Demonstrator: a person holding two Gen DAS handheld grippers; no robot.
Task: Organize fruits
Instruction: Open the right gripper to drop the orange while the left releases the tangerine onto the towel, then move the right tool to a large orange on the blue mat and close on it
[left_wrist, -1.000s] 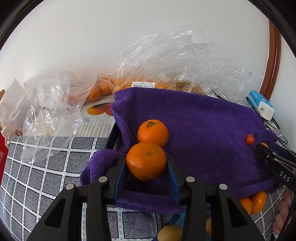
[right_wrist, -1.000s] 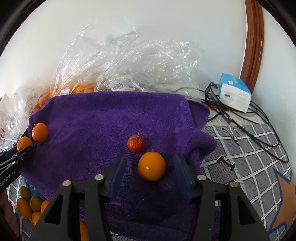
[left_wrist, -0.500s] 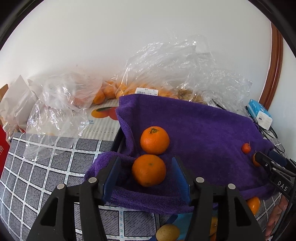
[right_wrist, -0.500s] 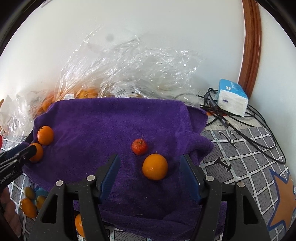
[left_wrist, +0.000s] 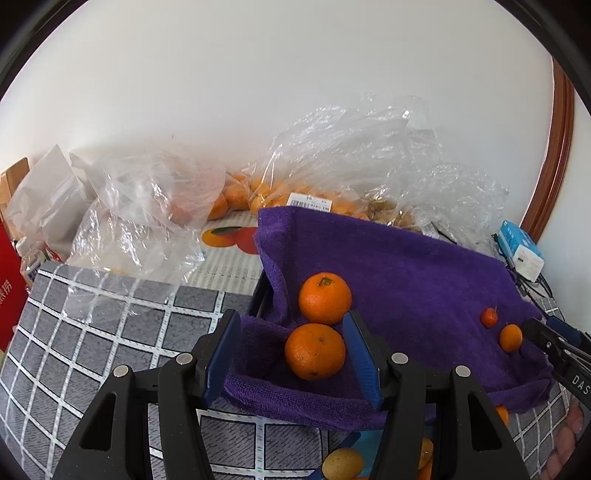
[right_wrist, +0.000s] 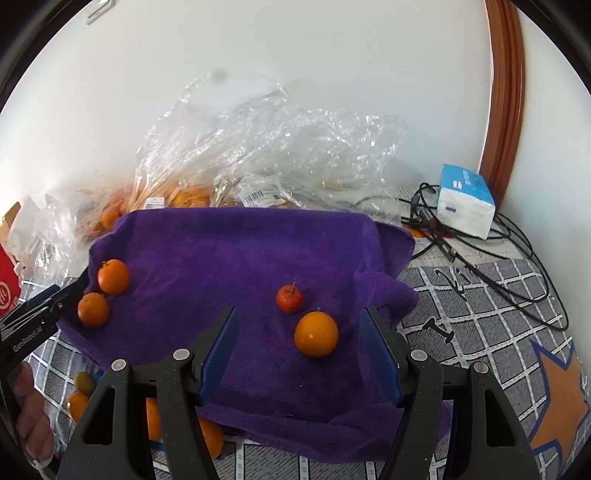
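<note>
A purple towel (left_wrist: 406, 273) covers a raised tray; it also shows in the right wrist view (right_wrist: 236, 258). My left gripper (left_wrist: 291, 358) is open, its jaws standing apart around a mandarin (left_wrist: 314, 351) that rests on the towel's left edge. A second mandarin (left_wrist: 325, 297) lies just behind it. My right gripper (right_wrist: 299, 354) is open, with a smooth orange fruit (right_wrist: 316, 333) lying free on the towel between its jaws. A small red fruit (right_wrist: 290, 298) sits just behind it. The two mandarins also show in the right wrist view, the front one (right_wrist: 93, 309) and the rear one (right_wrist: 113, 276).
Clear plastic bags (left_wrist: 332, 162) holding oranges are piled against the wall. Loose small fruits (right_wrist: 79, 398) lie on the checked tablecloth (left_wrist: 92, 325) below the towel's front edge. A blue and white box (right_wrist: 465, 199) and black cables (right_wrist: 509, 266) lie at the right.
My left gripper has let go of the mandarin, opened wide and drawn back. My right gripper has opened wider and drawn back from the orange fruit.
</note>
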